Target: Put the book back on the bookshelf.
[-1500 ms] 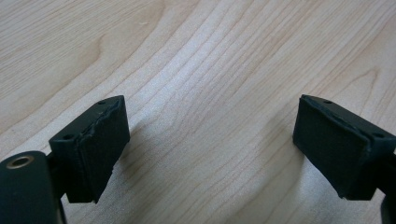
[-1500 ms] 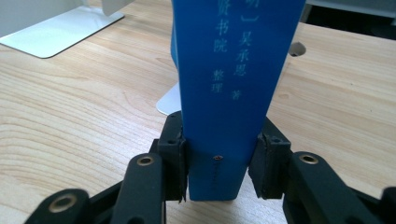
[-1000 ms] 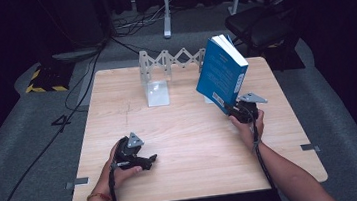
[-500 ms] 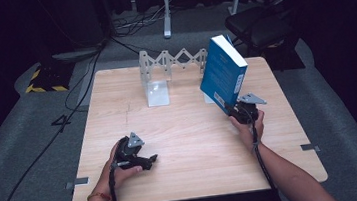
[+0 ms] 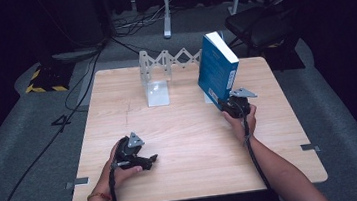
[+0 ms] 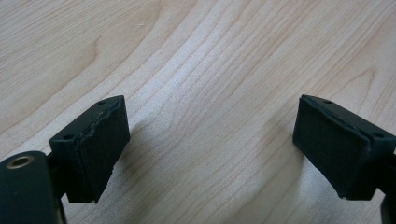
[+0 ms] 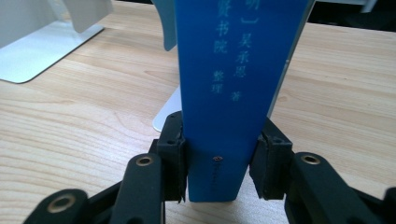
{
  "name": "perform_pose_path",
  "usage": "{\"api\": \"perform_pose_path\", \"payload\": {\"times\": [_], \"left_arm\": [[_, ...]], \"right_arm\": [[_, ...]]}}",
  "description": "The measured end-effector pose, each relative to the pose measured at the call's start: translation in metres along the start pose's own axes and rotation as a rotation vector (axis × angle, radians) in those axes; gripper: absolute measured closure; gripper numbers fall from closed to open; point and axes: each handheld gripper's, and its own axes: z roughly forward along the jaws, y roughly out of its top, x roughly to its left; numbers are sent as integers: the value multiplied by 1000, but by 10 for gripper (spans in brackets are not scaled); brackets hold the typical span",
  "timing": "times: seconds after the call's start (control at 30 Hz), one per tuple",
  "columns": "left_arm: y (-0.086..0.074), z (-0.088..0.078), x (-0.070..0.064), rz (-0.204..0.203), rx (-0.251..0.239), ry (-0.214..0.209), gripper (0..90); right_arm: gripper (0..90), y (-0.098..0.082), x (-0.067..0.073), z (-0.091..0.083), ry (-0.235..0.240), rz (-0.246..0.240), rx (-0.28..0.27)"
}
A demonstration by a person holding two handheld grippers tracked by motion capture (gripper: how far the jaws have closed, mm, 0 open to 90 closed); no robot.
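Blue book (image 5: 217,68) stands upright on its lower edge at the right half of the table (image 5: 186,145), leaning a little, just in front of the white accordion rack's (image 5: 172,60) right end. The right gripper (image 5: 231,106) has it by the bottom of the spine: in the right gripper view the book (image 7: 233,93) rises straight between the two black pads (image 7: 173,154), both pressed against its covers, pale Chinese lettering running down the spine. Those jaws have just been easing a touch wider, yet the book sits between them with pads in contact on each side. A white bookend plate (image 7: 42,44) lies flat on the wood to the left in that view, and from above the same bookend (image 5: 157,90) sits left of the book, well apart from it. Over on the near left, the left gripper (image 5: 145,160) rests low over bare wood, held in the person's hand; its own view shows the jaws spread wide with nothing between them, just wood grain (image 6: 210,116)
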Motion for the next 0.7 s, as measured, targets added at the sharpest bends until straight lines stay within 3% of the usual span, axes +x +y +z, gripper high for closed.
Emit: {"api": "perform_pose_path", "payload": {"times": [0.17,0.33,0.5,0.6,0.7], "left_arm": [[0,0,0,2,0,5,115],[0,0,0,0,0,2,115],[0,0,0,2,0,4,115],[0,0,0,0,0,2,115],[0,0,0,0,0,2,115]], "right_arm": [[572,-1,-8,-3,50,-32,-8],[499,6,-17,-16,81,-46,-60],[508,21,-19,-33,86,-72,-133],[581,29,-19,-41,95,-103,-194],[586,35,-18,-43,90,-105,-195]]}}
